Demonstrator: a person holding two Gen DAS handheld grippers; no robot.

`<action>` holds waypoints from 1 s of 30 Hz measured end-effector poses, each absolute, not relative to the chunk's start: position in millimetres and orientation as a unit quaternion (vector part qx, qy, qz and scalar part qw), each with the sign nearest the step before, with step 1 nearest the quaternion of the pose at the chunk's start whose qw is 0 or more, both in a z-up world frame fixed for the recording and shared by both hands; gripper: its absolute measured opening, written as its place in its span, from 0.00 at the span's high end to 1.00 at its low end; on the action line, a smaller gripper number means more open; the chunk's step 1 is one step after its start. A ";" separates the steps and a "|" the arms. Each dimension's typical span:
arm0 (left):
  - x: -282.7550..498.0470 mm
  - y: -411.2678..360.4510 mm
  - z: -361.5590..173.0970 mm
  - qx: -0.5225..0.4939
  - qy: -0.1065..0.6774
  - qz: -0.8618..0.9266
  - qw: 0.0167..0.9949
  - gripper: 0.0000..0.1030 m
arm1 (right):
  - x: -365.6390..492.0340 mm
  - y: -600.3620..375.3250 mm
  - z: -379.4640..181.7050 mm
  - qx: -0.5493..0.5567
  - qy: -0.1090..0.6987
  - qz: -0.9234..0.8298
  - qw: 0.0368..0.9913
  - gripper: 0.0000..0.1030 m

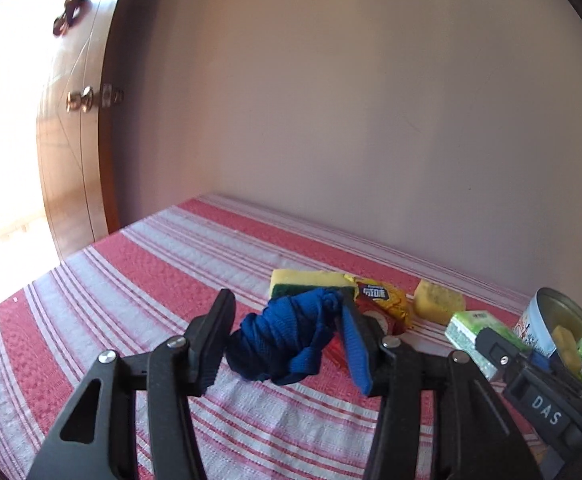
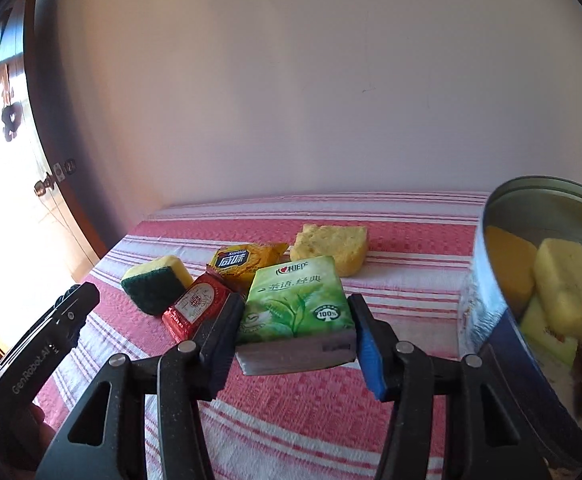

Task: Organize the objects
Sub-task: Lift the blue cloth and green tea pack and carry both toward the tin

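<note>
Striped tablecloth [image 2: 331, 420]: right gripper [image 2: 291, 344] level, clamping tissue pack [image 2: 295, 304].

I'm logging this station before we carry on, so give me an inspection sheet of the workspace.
Surface: red and white striped cloth on the table.
Job's things: round tin at right, holding sponges and packets; green tissue pack; blue cloth bundle; scouring sponge, red packet, yellow snack packet and yellow sponge loose on the cloth.
Clutter: nothing seen.
Grippers: left gripper grips the bundle; right gripper grips the tissue pack.
Cables: nothing seen.
Surroundings: plain wall, wooden door.
</note>
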State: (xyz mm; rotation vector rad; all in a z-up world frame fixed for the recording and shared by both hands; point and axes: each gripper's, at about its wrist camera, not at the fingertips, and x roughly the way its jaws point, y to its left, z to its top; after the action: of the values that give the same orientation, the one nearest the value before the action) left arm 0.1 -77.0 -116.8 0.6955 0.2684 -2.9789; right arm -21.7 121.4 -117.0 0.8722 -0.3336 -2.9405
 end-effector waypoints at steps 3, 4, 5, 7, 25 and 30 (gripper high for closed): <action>4.0 -80.5 -113.8 0.223 0.088 -0.970 0.032 0.50 | -13.0 115.5 -113.8 0.265 -0.101 -0.959 0.024 0.46; 5.4 -82.4 -113.1 0.223 0.091 -0.970 0.031 0.50 | -7.1 113.6 -111.6 0.256 -0.095 -0.962 0.023 0.46; 6.7 -84.1 -112.1 0.223 0.093 -0.970 0.029 0.50 | -3.6 111.5 -109.6 0.248 -0.089 -0.964 0.021 0.46; 6.8 -86.7 -110.3 0.223 0.095 -0.970 0.027 0.50 | 5.8 108.1 -106.5 0.230 -0.075 -0.970 0.010 0.46; 12.1 -98.1 -107.5 0.209 0.102 -0.973 0.006 0.50 | 50.9 78.0 -100.6 0.207 -0.009 -0.977 -0.045 0.46; 14.3 -90.8 -108.5 0.213 0.096 -0.972 -0.013 0.50 | 59.3 83.8 -97.8 0.203 -0.028 -0.978 -0.048 0.46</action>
State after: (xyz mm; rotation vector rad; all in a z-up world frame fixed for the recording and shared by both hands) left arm 14.3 -90.8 -108.5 0.6746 0.3037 -3.0808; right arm 59.3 83.8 -97.8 0.6593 -0.0898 -3.1682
